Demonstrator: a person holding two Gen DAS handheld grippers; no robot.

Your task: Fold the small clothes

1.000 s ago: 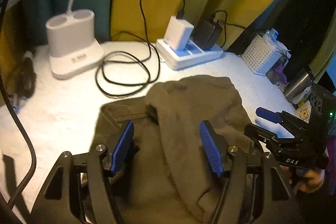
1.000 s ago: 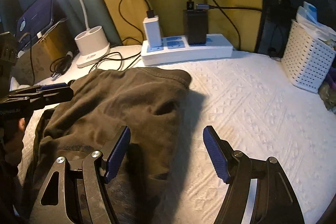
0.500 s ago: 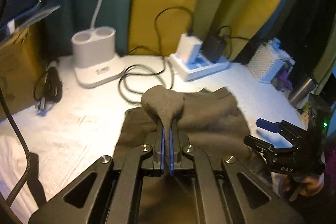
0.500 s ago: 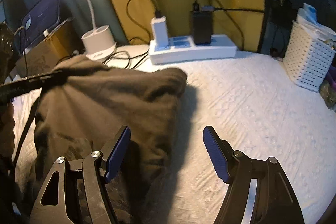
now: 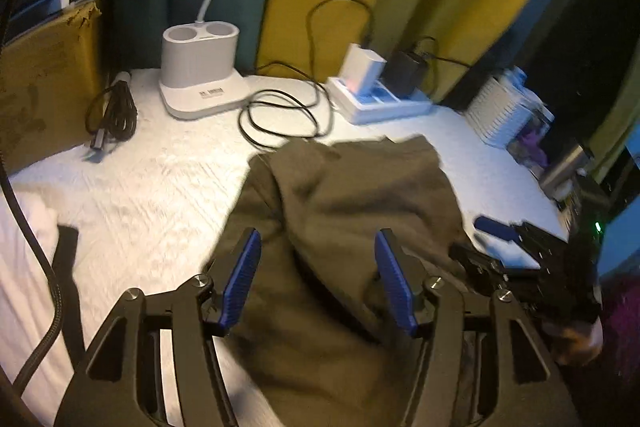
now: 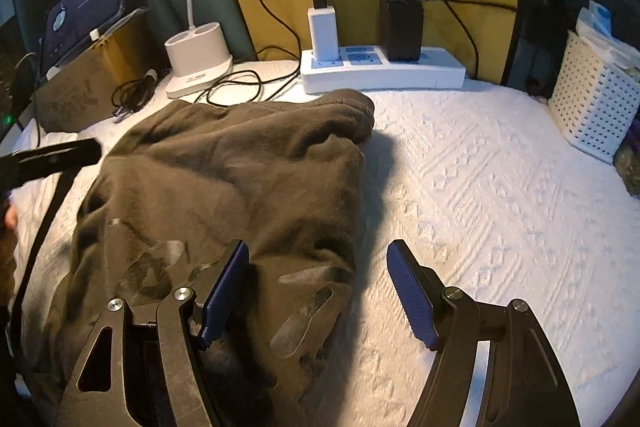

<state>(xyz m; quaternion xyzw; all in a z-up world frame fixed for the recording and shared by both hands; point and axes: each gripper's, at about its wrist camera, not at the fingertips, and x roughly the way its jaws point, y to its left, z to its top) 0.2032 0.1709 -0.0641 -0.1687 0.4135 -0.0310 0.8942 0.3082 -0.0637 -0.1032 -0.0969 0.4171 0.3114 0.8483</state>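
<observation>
A dark olive-brown garment [image 5: 352, 195] lies rumpled and partly folded on the white quilted surface [image 6: 480, 187]. My left gripper [image 5: 318, 239] hovers over its near part with the jaws opening. Cloth lies below the gap, and the blue pads do not press on it. My right gripper [image 6: 318, 251] stands open at the right edge of the garment [image 6: 240, 179], the left pad over cloth and the right pad over bare quilt. The right gripper [image 5: 492, 239] also shows at the right of the left wrist view. One of the left gripper's fingers [image 6: 60, 155] reaches in from the left edge.
At the back stand a white lamp base [image 5: 200, 75], a power strip [image 6: 380, 71] with two chargers, and a looped black cable [image 5: 280, 115]. A cardboard box [image 5: 44, 79] and a bundled cable [image 5: 112, 111] sit at the left, a white perforated basket [image 6: 592, 99] at the right.
The left gripper shut on a fold of the garment and lifted it, then let go; its jaws now stand apart and the fold lies on the garment. The right gripper stayed open.
</observation>
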